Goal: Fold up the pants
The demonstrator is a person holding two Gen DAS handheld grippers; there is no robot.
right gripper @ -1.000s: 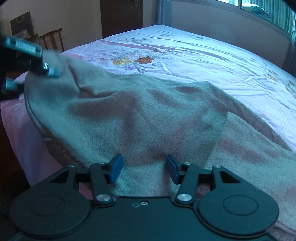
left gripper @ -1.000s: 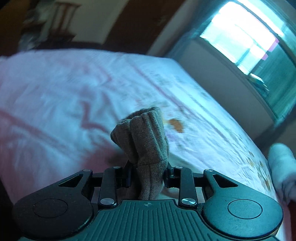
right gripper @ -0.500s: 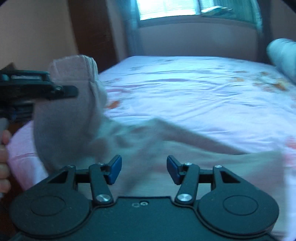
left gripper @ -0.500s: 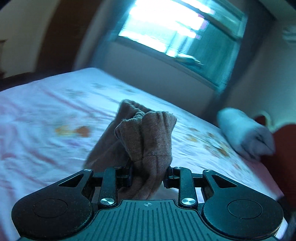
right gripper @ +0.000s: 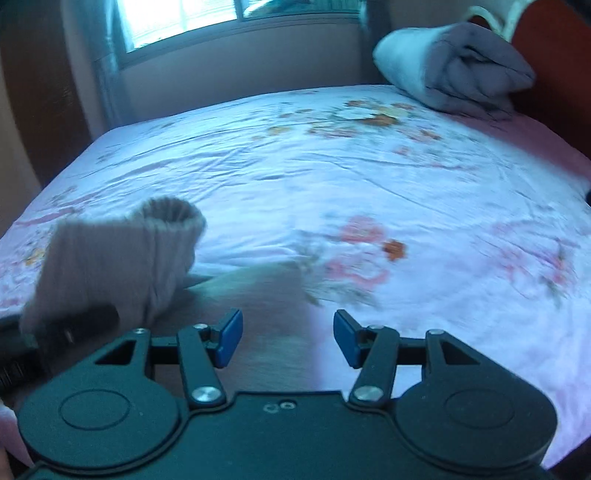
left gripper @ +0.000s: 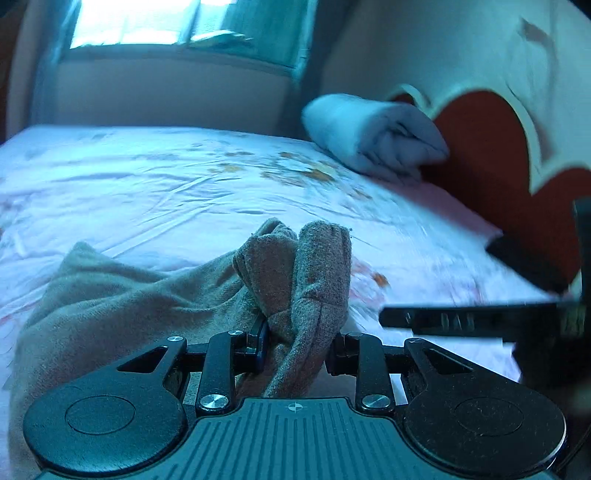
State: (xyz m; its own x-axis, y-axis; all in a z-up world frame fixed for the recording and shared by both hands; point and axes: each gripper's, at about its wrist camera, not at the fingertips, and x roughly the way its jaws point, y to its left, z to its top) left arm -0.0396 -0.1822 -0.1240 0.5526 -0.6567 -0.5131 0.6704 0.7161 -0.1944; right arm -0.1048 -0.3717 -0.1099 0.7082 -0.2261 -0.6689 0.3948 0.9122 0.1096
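Observation:
The grey-brown pants [left gripper: 122,295] lie bunched on the bed near its front edge. My left gripper [left gripper: 297,347] is shut on a gathered wad of the pants [left gripper: 314,273], which sticks up between its fingers. In the right wrist view the same held wad [right gripper: 110,266] shows blurred at the left, and more of the pants lie just ahead of the fingers [right gripper: 258,295]. My right gripper [right gripper: 288,338] is open and empty, low over the pants. The right gripper also shows in the left wrist view as a dark bar at the right [left gripper: 480,321].
The bed [right gripper: 369,184] has a pale pink floral sheet. A rolled grey-white quilt [right gripper: 450,66] lies at its far right corner against a red headboard [left gripper: 491,155]. A window [right gripper: 184,18] and wall stand beyond the far edge.
My left gripper has swung right with the wad of pants, toward the headboard end. The pants have folded over onto themselves. My right gripper has turned right too and stays open.

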